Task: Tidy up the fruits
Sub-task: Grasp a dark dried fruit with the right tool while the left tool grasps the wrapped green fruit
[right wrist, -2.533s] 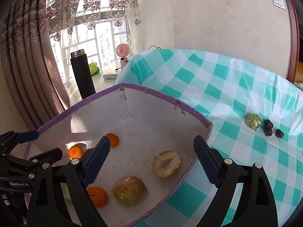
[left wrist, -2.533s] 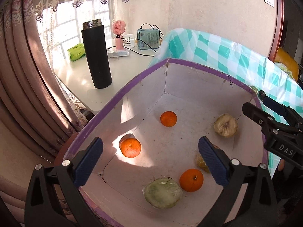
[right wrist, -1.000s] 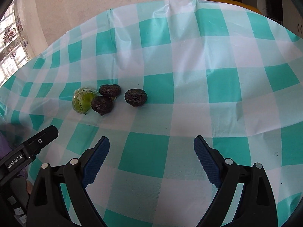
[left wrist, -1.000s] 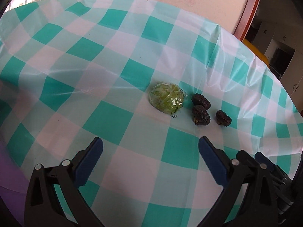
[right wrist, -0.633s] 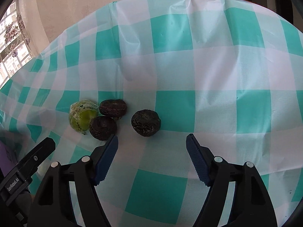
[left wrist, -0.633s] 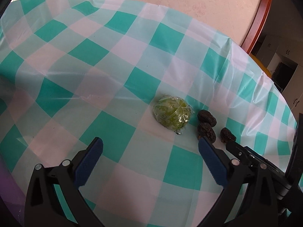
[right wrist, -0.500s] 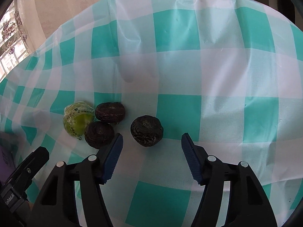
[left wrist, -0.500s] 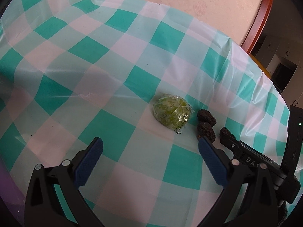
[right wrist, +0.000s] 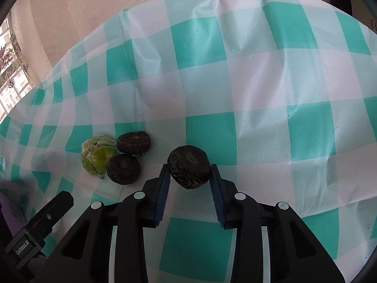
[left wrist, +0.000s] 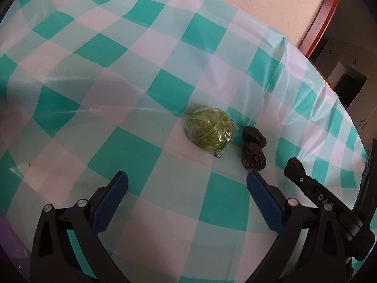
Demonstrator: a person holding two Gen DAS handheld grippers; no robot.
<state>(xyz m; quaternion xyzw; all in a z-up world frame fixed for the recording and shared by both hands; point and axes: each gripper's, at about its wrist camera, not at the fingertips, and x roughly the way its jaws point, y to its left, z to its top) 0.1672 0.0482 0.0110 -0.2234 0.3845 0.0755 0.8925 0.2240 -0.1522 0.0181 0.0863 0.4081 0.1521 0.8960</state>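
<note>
Right tool (right wrist: 189, 176): jaws have just been closing and now clamp the nearest dark wrinkled fruit (right wrist: 189, 166) from both sides, blue pads on its left and right flanks; the fruit sits at the very tips, low over the checked tabletop (right wrist: 259, 89); whether it has left the cloth cannot be told

Left tool (left wrist: 186, 192): jaws wide apart, nothing between them, hovering short of the remaining pieces

Wrapped green fruit (left wrist: 209, 131): straight ahead of the left tool, slightly right of its centre line; roundish, no clear long axis; nearer to the left tool than to the right

Two more dark fruits (left wrist: 253, 148): just beside the green one on its right, touching or nearly touching each other

Hidden: in the left view the clamped fruit is mostly covered by the right tool's tip; no container for the fruit shows clearly in either view
</note>
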